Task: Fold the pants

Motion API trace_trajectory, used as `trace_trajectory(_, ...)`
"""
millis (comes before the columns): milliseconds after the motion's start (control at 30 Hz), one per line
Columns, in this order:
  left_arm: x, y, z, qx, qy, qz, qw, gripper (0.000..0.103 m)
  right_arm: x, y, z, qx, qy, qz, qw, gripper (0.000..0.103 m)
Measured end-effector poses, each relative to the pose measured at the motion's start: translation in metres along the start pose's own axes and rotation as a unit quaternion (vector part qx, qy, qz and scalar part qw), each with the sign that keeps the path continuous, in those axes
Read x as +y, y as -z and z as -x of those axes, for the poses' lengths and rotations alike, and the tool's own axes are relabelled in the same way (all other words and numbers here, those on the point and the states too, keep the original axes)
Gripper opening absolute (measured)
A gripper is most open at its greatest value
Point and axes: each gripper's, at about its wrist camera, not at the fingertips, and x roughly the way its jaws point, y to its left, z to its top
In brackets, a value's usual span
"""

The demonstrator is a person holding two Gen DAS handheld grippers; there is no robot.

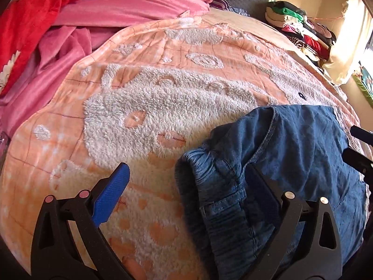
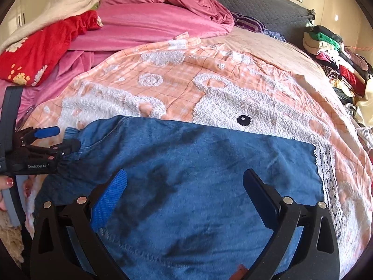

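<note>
Blue pants [image 2: 186, 175] lie spread flat on an orange-and-white blanket [image 2: 209, 88] covering a bed, a lace-trimmed hem [image 2: 326, 175] at 3 o'clock in the right wrist view. The right claw [image 2: 185, 182] hovers over the middle of the fabric, jaws spread wide, grasping nothing. At 9 o'clock the left claw [image 2: 63, 137] sits at the gathered waistband [image 1: 202, 170], jaws apart, one finger [image 1: 256, 182] resting on the denim, the other over the blanket. Pink bedding [image 2: 151, 23] is heaped at 12 o'clock.
</note>
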Motion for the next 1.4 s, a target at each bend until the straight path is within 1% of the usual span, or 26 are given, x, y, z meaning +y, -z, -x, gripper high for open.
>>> trace_trajectory(67,0.001,-0.001,-0.008,0.006,0.013,0.005,0.9999,0.081,-0.004,-0.006,-0.008,0.003,-0.005,-0.001,1.0,0.099)
trace_trajectory(133,0.002,-0.002,-0.016,0.008,0.018,0.007,0.9998,0.079,-0.007,-0.011,-0.015,0.008,-0.005,-0.002,1.0,0.099)
trace_trajectory(200,0.001,-0.004,-0.02,0.006,0.018,-0.001,0.9998,0.079,-0.01,-0.017,-0.021,0.011,-0.002,-0.002,1.0,0.099)
trace_trajectory(233,0.0,-0.005,-0.021,0.003,0.019,-0.004,0.9998,0.075,-0.011,-0.02,-0.024,0.013,-0.002,-0.001,1.0,0.099)
trace_trajectory(267,0.0,-0.006,-0.021,0.001,0.022,-0.005,0.9997,0.069,-0.011,-0.023,-0.027,0.013,-0.003,0.002,1.0,0.099)
trace_trajectory(300,0.0,-0.007,-0.022,-0.003,0.029,-0.004,0.9996,0.064,-0.011,-0.025,-0.029,0.014,-0.001,0.005,1.0,0.099)
trace_trajectory(367,0.0,-0.008,-0.021,-0.008,0.04,-0.002,0.9991,0.051,-0.01,-0.031,-0.035,0.019,0.0,0.015,1.0,0.099)
trace_trajectory(400,0.001,-0.008,-0.021,-0.01,0.046,0.001,0.9989,0.049,-0.009,-0.033,-0.037,0.019,0.001,0.024,1.0,0.099)
trace_trajectory(467,0.002,-0.008,-0.019,-0.014,0.055,0.005,0.9984,0.04,-0.004,-0.038,-0.042,0.022,-0.002,0.046,0.999,0.099)
trace_trajectory(567,-0.001,-0.009,-0.015,-0.023,0.059,0.001,0.998,0.034,0.007,-0.043,-0.049,0.031,-0.013,0.084,0.996,0.099)
trace_trajectory(600,-0.001,-0.009,-0.013,-0.025,0.063,0.001,0.9977,0.033,0.01,-0.044,-0.05,0.03,-0.018,0.095,0.995,0.099)
trace_trajectory(667,-0.001,-0.01,-0.006,-0.033,0.077,0.005,0.9965,0.03,0.017,-0.047,-0.056,0.035,-0.015,0.123,0.992,0.099)
trace_trajectory(767,-0.004,-0.01,0.007,-0.052,0.09,0.001,0.9946,0.028,0.021,-0.05,-0.064,0.042,-0.015,0.154,0.987,0.099)
trace_trajectory(833,-0.007,-0.008,0.017,-0.066,0.096,-0.008,0.9932,0.028,0.023,-0.051,-0.069,0.047,-0.03,0.182,0.982,0.099)
trace_trajectory(933,-0.011,-0.006,0.025,-0.08,0.096,-0.02,0.992,0.028,0.027,-0.051,-0.076,0.059,-0.037,0.217,0.974,0.099)
trace_trajectory(1067,-0.012,-0.004,0.031,-0.088,0.104,-0.027,0.9903,0.028,0.037,-0.053,-0.081,0.051,-0.04,0.267,0.962,0.098)
trace_trajectory(1167,-0.014,-0.002,0.036,-0.098,0.105,-0.033,0.9891,0.027,0.042,-0.053,-0.089,0.053,-0.053,0.289,0.954,0.097)
trace_trajectory(1200,-0.014,-0.001,0.037,-0.1,0.106,-0.035,0.9887,0.027,0.043,-0.053,-0.091,0.056,-0.059,0.292,0.953,0.095)
trace_trajectory(1233,-0.014,-0.001,0.038,-0.101,0.107,-0.037,0.9884,0.027,0.044,-0.053,-0.093,0.059,-0.067,0.294,0.952,0.089)
trace_trajectory(1267,-0.014,0.0,0.038,-0.101,0.106,-0.038,0.9884,0.027,0.045,-0.052,-0.095,0.064,-0.08,0.294,0.95,0.079)
trace_trajectory(1300,-0.014,0.0,0.038,-0.102,0.106,-0.039,0.9884,0.027,0.045,-0.051,-0.097,0.068,-0.091,0.29,0.95,0.074)
trace_trajectory(1367,-0.015,0.001,0.038,-0.101,0.101,-0.042,0.9888,0.027,0.044,-0.048,-0.096,0.071,-0.113,0.275,0.952,0.056)
trace_trajectory(1400,-0.016,0.002,0.038,-0.101,0.098,-0.044,0.989,0.027,0.043,-0.047,-0.093,0.067,-0.117,0.269,0.954,0.053)
